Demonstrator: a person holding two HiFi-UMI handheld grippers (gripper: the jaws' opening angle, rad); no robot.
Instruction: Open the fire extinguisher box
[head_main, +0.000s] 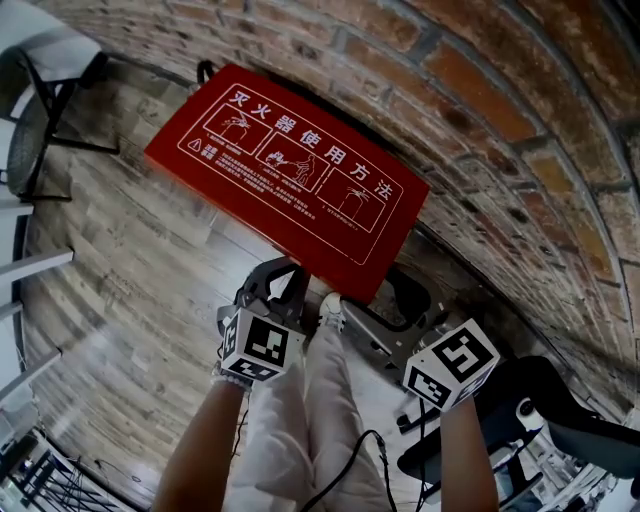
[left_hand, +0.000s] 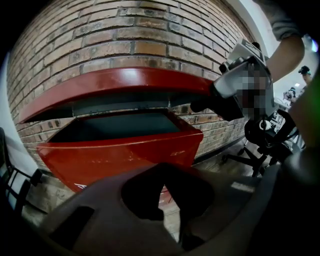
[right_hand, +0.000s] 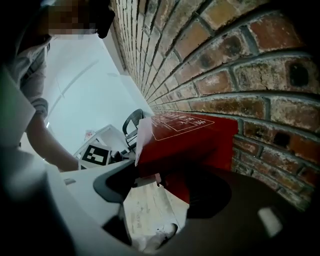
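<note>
The red fire extinguisher box (left_hand: 120, 155) stands against the brick wall. Its lid (head_main: 290, 170), printed with white instructions, is lifted off the box, so the dark inside shows. My right gripper (head_main: 392, 300) reaches in at the lid's near right corner. In the right gripper view that lid (right_hand: 185, 135) corner lies between the jaws of my right gripper (right_hand: 160, 172), which stand wide open. In the left gripper view the right gripper (left_hand: 207, 100) sits at the lid's (left_hand: 120, 80) right end. My left gripper (head_main: 288, 265) hovers just before the lid's front edge, tips together, holding nothing.
A brick wall (head_main: 500, 130) runs behind the box. A black office chair (head_main: 560, 420) stands at the right, close to my right arm. A dark metal frame (head_main: 40, 110) stands far left on the wood floor (head_main: 130, 300). My legs and a white shoe (head_main: 332, 310) are below the box.
</note>
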